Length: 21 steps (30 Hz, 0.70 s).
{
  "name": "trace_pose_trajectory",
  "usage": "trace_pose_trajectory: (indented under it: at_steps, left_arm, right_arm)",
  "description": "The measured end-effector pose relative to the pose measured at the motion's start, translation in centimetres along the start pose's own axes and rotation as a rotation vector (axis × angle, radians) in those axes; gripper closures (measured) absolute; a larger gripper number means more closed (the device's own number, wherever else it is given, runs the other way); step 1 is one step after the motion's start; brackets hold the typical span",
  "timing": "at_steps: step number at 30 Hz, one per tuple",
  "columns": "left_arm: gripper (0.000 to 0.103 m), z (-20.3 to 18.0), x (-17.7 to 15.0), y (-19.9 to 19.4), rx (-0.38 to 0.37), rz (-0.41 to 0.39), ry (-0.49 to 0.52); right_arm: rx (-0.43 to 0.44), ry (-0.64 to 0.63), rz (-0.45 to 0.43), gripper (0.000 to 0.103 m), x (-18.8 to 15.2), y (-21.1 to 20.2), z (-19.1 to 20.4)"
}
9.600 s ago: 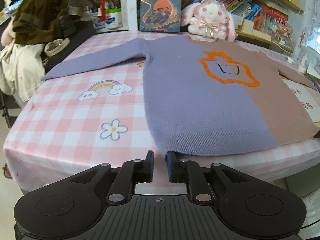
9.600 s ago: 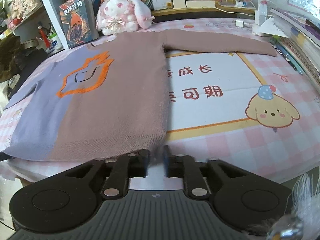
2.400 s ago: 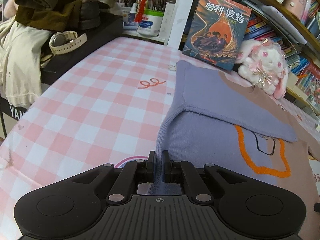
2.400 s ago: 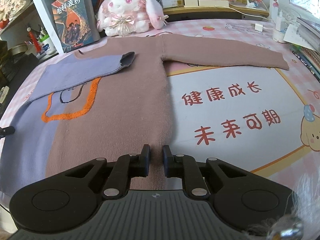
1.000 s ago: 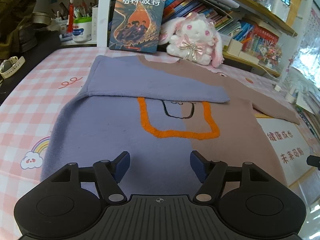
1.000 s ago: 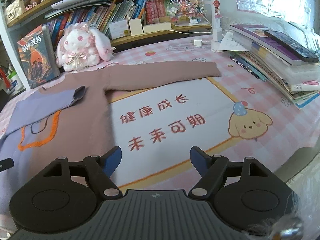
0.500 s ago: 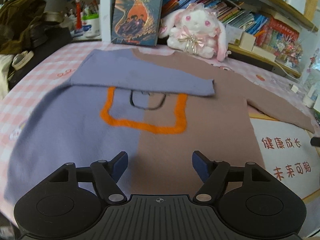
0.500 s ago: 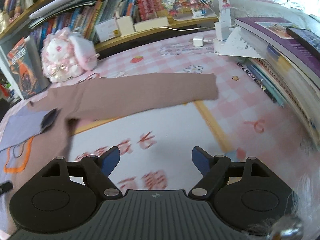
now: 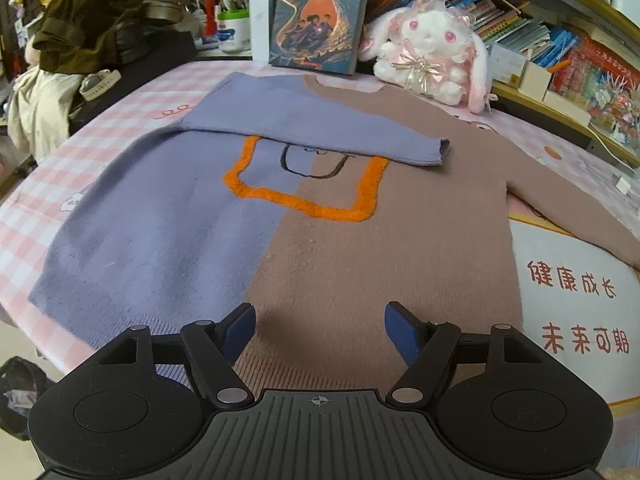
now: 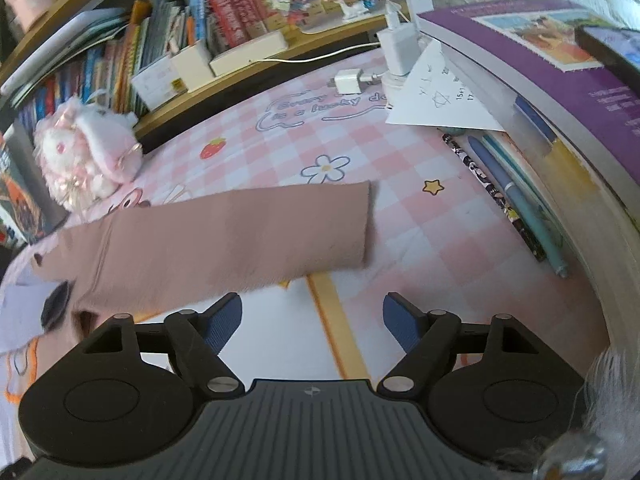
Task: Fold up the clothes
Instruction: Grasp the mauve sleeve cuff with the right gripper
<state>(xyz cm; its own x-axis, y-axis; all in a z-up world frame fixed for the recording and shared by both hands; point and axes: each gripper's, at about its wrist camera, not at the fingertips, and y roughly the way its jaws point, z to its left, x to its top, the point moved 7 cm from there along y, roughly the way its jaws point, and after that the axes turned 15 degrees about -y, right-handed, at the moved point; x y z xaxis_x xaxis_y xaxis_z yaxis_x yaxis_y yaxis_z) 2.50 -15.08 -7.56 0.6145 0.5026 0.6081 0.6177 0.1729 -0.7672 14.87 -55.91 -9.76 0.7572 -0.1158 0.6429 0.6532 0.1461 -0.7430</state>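
A sweater [image 9: 304,240], lilac on its left half and brown on its right with an orange outline on the chest, lies flat on the pink checked tablecloth [image 9: 36,208]. Its lilac sleeve [image 9: 320,132] is folded across the chest. Its brown sleeve [image 10: 224,240] lies stretched out to the right, the cuff [image 10: 360,224] flat on the cloth. My left gripper [image 9: 320,326] is open and empty above the sweater's hem. My right gripper [image 10: 312,322] is open and empty, just in front of the brown sleeve near the cuff.
A plush rabbit [image 9: 432,52] and an upright book [image 9: 320,12] stand behind the sweater. A stack of books [image 10: 560,92] and pens [image 10: 516,200] lie right of the cuff. A charger [image 10: 352,80] sits at the back. Dark clothes [image 9: 84,20] are piled far left.
My right gripper has moved forward and right, closer to the brown sleeve's cuff. My left gripper has drifted slightly over the hem. Both stay open.
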Motion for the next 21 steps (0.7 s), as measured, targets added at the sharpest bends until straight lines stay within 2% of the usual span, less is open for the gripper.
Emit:
trace_pose_trajectory:
  at_steps: [4, 7, 10, 15, 19, 21]
  left_arm:
    - [0.03, 0.2, -0.3, -0.4, 0.024, -0.003, -0.005]
    - [0.03, 0.3, -0.5, -0.6, 0.04, 0.0, -0.006]
    - [0.03, 0.2, -0.8, -0.7, 0.043, 0.005, -0.002]
    - [0.03, -0.2, -1.0, -0.9, 0.04, 0.002, 0.012]
    - [0.029, -0.3, -1.0, -0.9, 0.044, 0.001, 0.011]
    - [0.029, -0.3, -1.0, -0.9, 0.048, 0.0, 0.011]
  right_arm:
    - [0.046, 0.023, -0.033, 0.035, 1.1, 1.1, -0.6]
    - [0.083, 0.077, -0.047, 0.035, 1.8, 1.7, -0.8]
    - [0.175, 0.152, -0.046, 0.035, 2.1, 2.3, -0.7]
    - [0.255, 0.147, -0.044, 0.034, 2.4, 3.1, 0.7]
    - [0.363, 0.156, -0.006, 0.033, 2.4, 3.8, 2.5]
    - [0.39, 0.153, -0.004, 0.033, 2.5, 4.1, 3.3]
